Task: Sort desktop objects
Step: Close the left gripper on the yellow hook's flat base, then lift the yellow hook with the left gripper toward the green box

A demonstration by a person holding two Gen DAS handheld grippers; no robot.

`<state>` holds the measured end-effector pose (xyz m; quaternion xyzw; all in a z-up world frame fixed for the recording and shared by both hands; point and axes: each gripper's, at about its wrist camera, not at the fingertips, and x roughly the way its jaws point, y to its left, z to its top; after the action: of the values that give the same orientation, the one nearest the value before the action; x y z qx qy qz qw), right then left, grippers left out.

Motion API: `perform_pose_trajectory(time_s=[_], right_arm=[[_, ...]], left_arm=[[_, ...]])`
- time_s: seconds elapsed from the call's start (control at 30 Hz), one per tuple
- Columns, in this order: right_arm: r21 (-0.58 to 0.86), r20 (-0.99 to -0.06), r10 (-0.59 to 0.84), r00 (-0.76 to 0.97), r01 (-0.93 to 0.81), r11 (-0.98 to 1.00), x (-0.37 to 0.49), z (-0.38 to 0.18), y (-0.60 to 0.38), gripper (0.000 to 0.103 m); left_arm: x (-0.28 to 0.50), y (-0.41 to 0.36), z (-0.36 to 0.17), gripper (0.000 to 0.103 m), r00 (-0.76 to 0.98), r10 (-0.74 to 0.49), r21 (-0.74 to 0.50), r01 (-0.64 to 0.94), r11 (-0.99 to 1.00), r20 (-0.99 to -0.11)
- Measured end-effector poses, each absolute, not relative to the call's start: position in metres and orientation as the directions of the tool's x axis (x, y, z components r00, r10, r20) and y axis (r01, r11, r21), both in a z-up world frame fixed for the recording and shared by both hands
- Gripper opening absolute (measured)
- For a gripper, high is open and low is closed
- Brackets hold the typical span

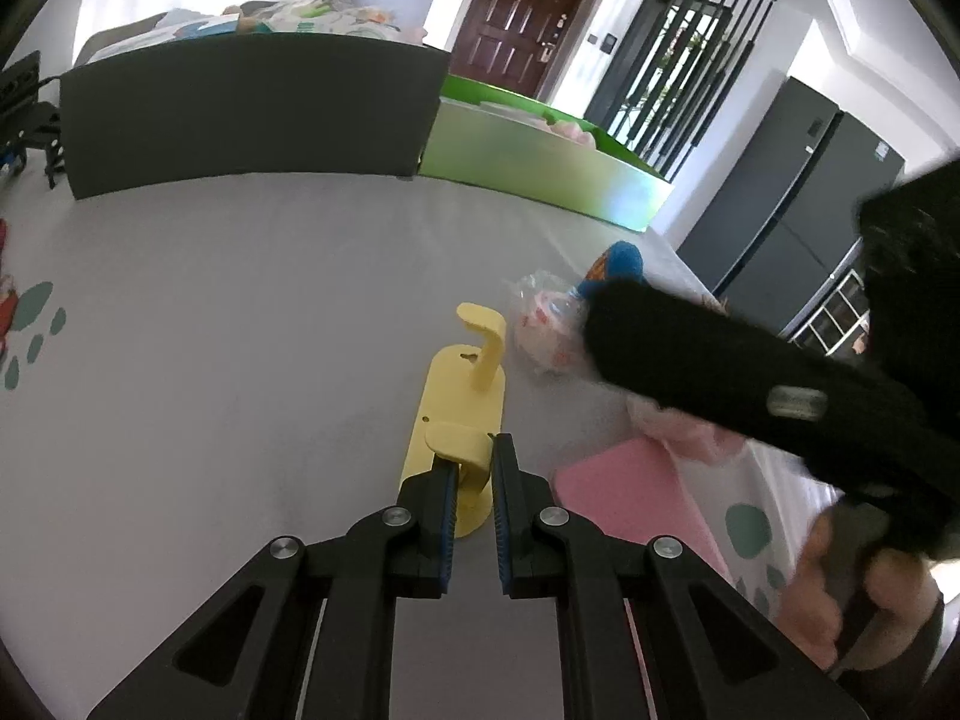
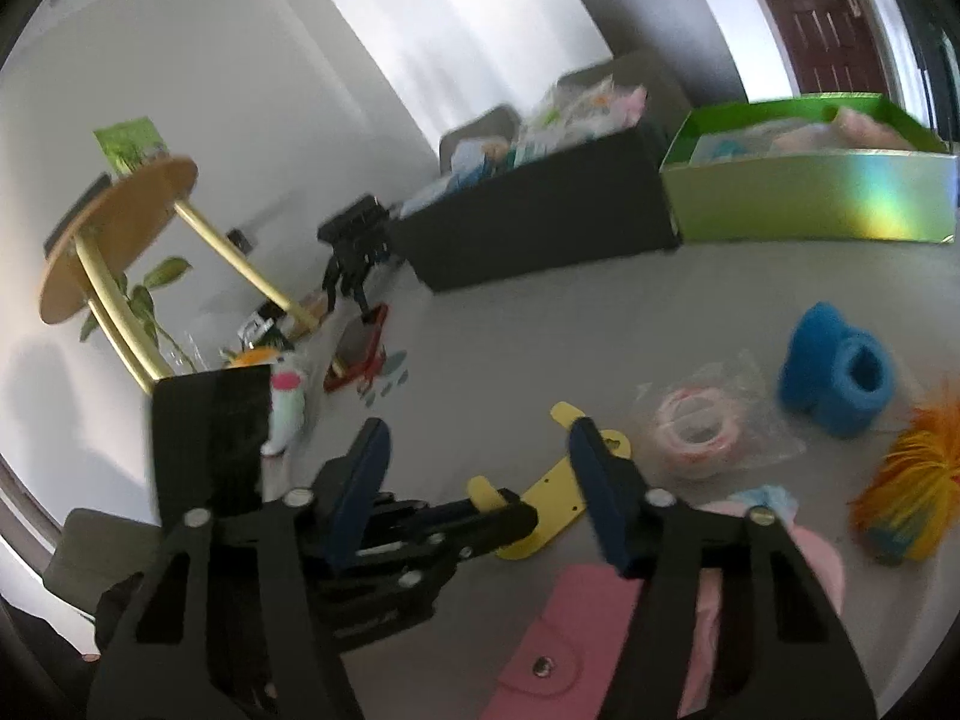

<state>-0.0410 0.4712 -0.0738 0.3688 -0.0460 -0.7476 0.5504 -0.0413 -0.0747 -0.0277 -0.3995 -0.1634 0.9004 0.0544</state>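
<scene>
A: How far along is the sorting?

B: Partway, seemingly. The dark bin [image 1: 252, 114] and green box [image 1: 540, 162] hold items already, but the tape roll [image 2: 696, 432], blue foam piece [image 2: 840, 378] and pink wallet [image 2: 558, 642] still lie on the table [image 1: 240, 330].

A: And the tongs?

B: The left gripper [image 1: 474, 480] pinches one hook of the yellow hook rack [image 1: 456, 420], which lies on the table. The right gripper [image 2: 480, 492] hangs wide open, empty.

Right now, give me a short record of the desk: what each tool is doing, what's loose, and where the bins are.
left tool: closed on a hook of the yellow hook rack
right tool: open, above the desk, holding nothing
loose items: bagged tape roll, blue foam piece, pink wallet
bins: black box, green box, at the far edge
</scene>
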Motion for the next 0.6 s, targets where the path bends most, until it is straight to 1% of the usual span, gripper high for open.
perform_pose_trajectory(time_s=[0.1,0.17,0.33,0.43,0.47,0.5,0.6], right_arm=[[0.441,-0.554,-0.823,-0.127,0.794,-0.419,-0.04,-0.084,0.458,0.046],[0.384,-0.586,-0.794,-0.161,0.807,-0.448,-0.036,-0.087,0.451,0.043],[0.304,-0.63,-0.747,-0.211,0.818,-0.488,-0.035,-0.093,0.439,0.044],[0.255,-0.664,-0.709,-0.239,0.818,-0.515,-0.035,-0.097,0.43,0.04],[0.229,-0.676,-0.69,-0.258,0.817,-0.529,-0.034,-0.099,0.427,0.032],[0.199,-0.688,-0.669,-0.281,0.814,-0.546,-0.034,-0.1,0.426,0.021],[0.177,-0.693,-0.653,-0.306,0.806,-0.565,-0.032,-0.099,0.427,0.02]], left_arm=[[-0.032,-0.078,-0.029,0.009,-0.675,0.242,-0.347,0.022,-0.938,-0.697],[-0.029,-0.077,-0.029,0.009,-0.674,0.245,-0.346,0.016,-0.938,-0.697],[-0.028,-0.076,-0.028,0.009,-0.671,0.248,-0.338,0.004,-0.941,-0.698],[-0.026,-0.076,-0.028,0.009,-0.672,0.248,-0.335,0.0,-0.942,-0.698],[-0.026,-0.076,-0.028,0.009,-0.672,0.247,-0.334,0.001,-0.943,-0.698],[-0.026,-0.077,-0.028,0.009,-0.672,0.244,-0.331,0.002,-0.944,-0.699],[-0.023,-0.078,-0.027,0.009,-0.678,0.237,-0.324,0.001,-0.946,-0.696]])
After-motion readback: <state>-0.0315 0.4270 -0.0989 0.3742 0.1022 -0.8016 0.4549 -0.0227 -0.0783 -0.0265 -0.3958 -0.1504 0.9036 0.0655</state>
